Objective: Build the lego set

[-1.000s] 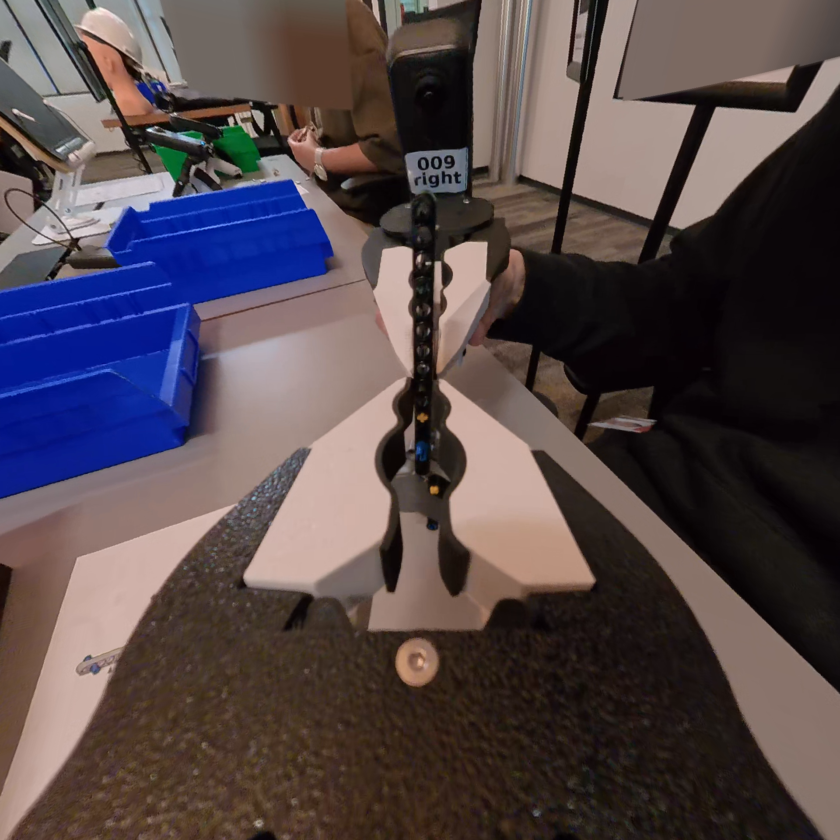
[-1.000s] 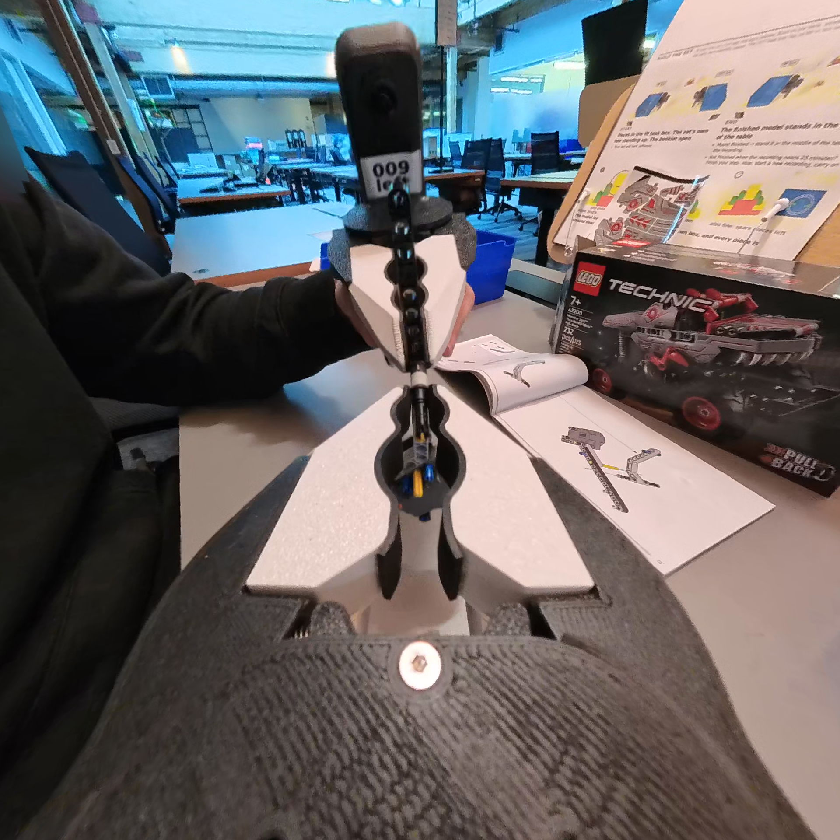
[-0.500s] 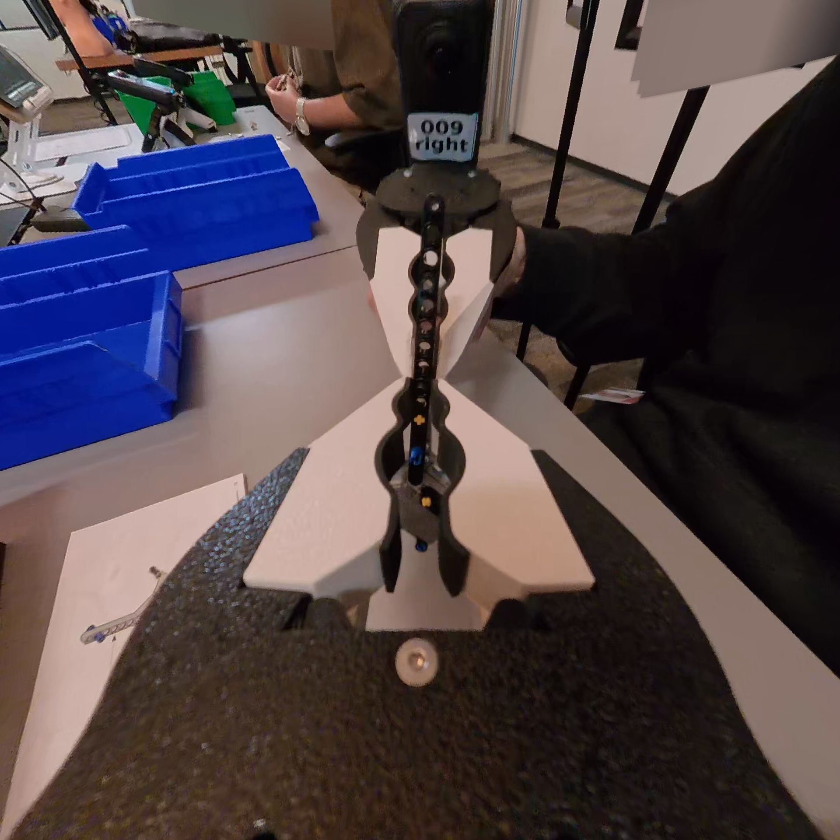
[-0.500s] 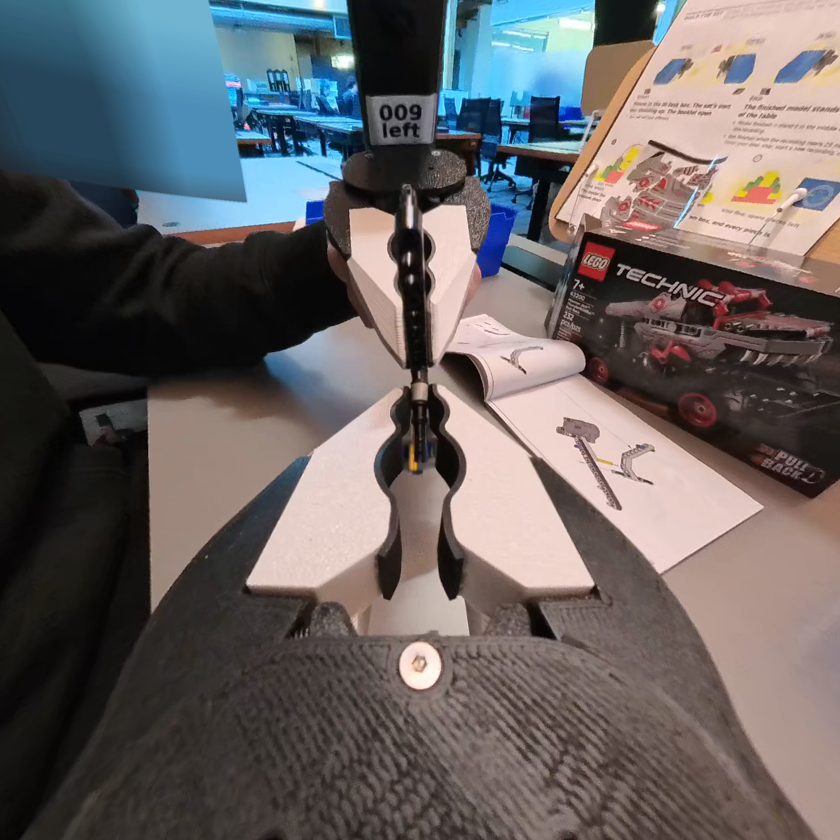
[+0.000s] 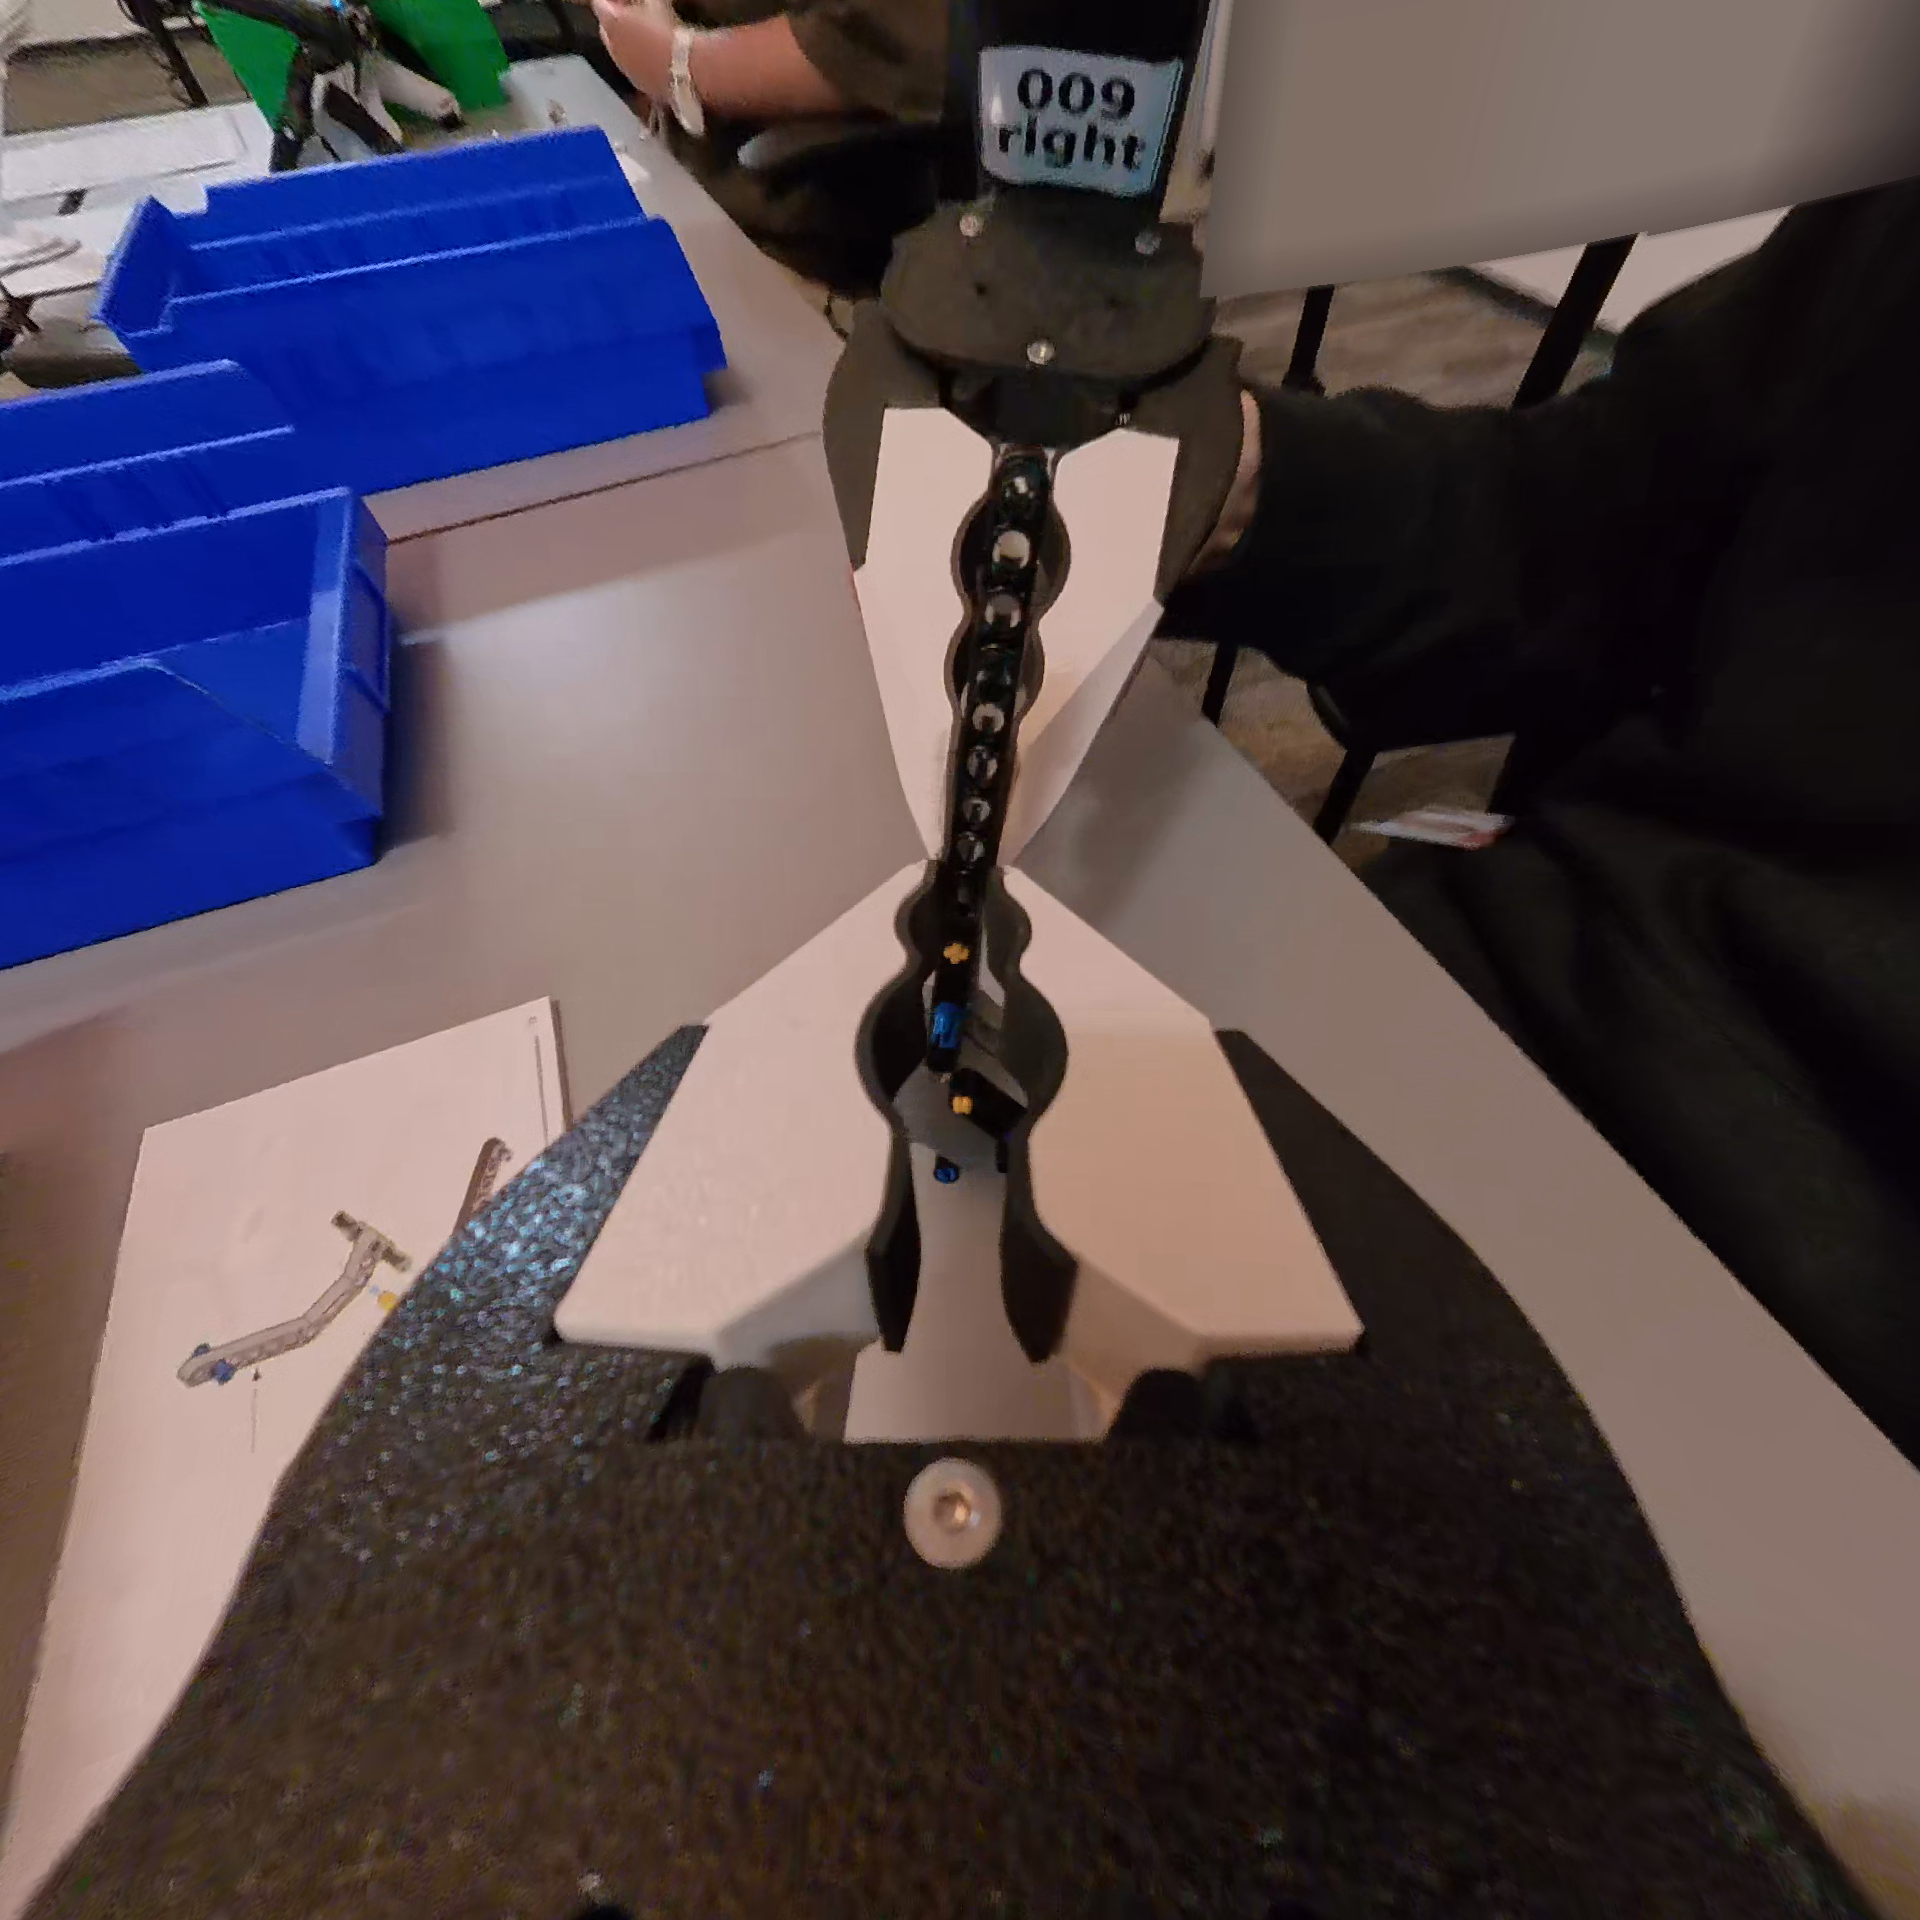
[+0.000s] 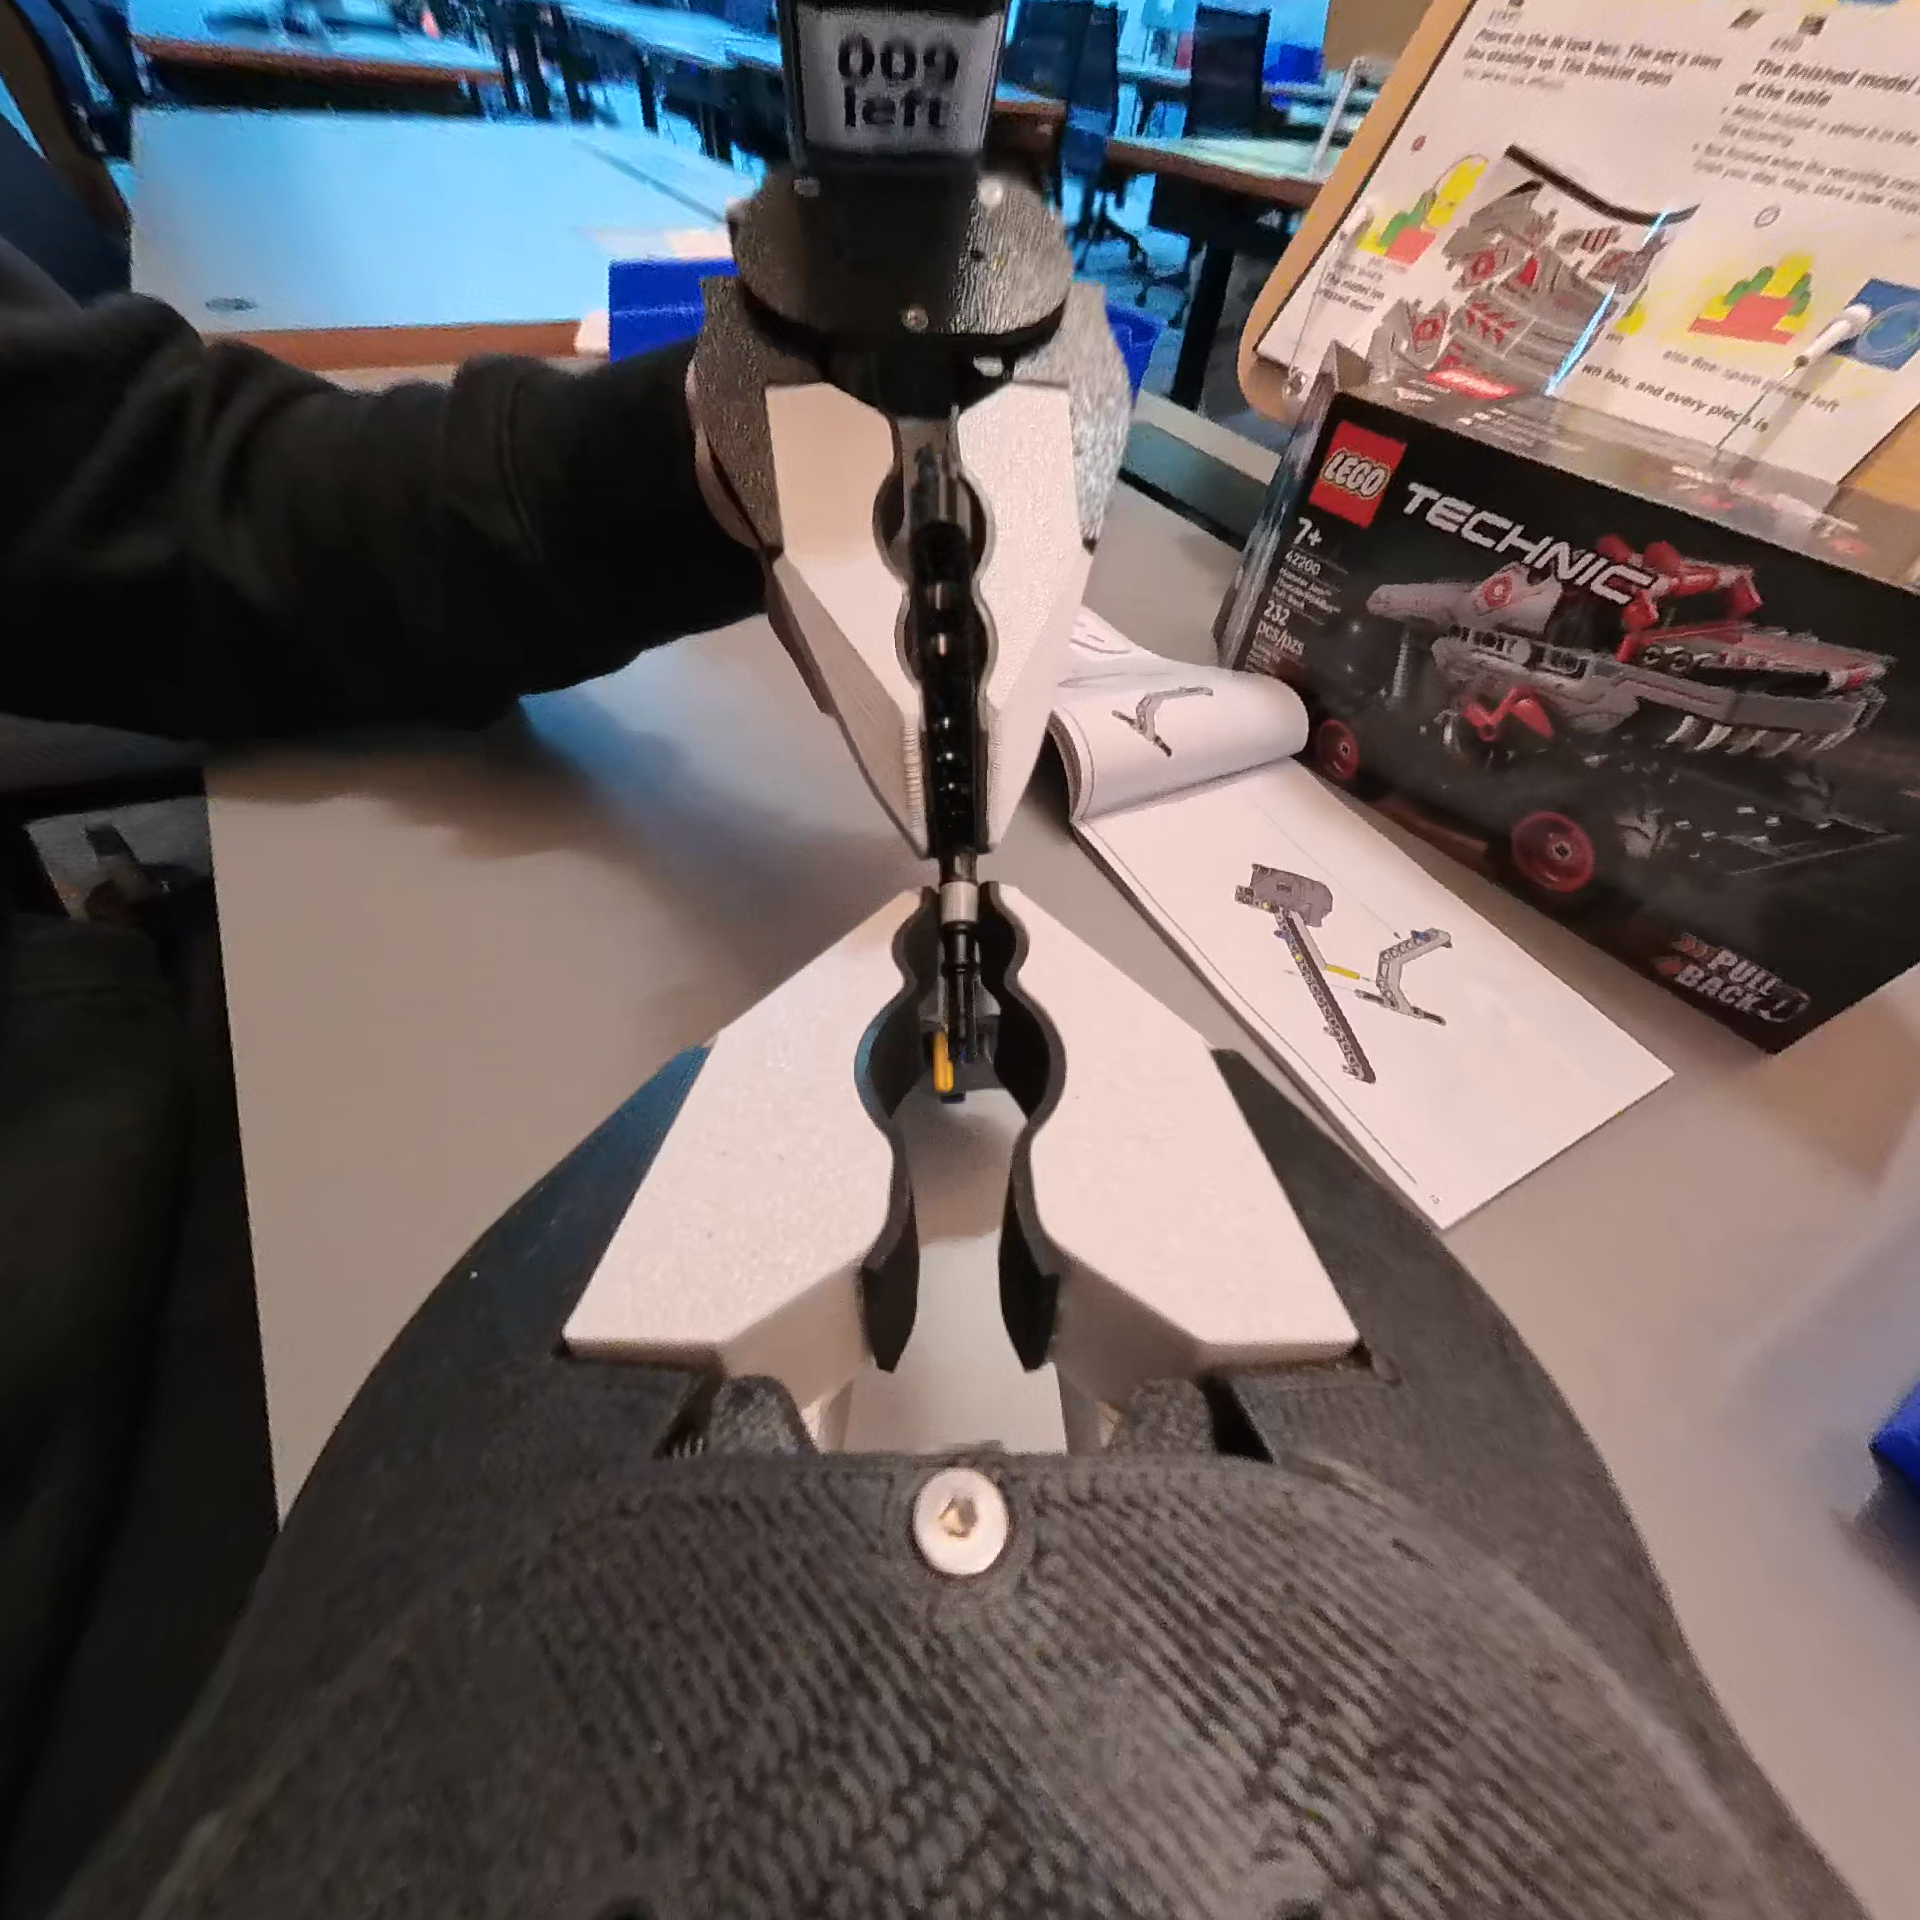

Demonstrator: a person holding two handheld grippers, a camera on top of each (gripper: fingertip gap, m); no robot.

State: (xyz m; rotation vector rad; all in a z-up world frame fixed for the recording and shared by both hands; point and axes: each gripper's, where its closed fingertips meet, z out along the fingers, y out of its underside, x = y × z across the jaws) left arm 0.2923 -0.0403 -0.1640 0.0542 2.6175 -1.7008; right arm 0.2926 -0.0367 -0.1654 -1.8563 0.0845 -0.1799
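Black lego beam [image 5: 982, 727] pinched between closed left tongs [image 5: 961, 883] and closed right tongs [image 6: 956, 894].

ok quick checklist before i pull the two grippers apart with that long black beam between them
1. Left gripper shut on the long black beam: ok, the jaws close on its pinned end.
2. Right gripper shut on the beam: ok, the jaws are closed around it.
3. Blue pin and yellow pin seated in the beam: cannot tell, the jaws partly hide them.
4. Beam running straight from one gripper to the other: ok, both views show it in line.
5. Instruction booklet open and in sight: ok, flat on the table beside the set box.
6. Blue bins out of the way: ok, off to the side.
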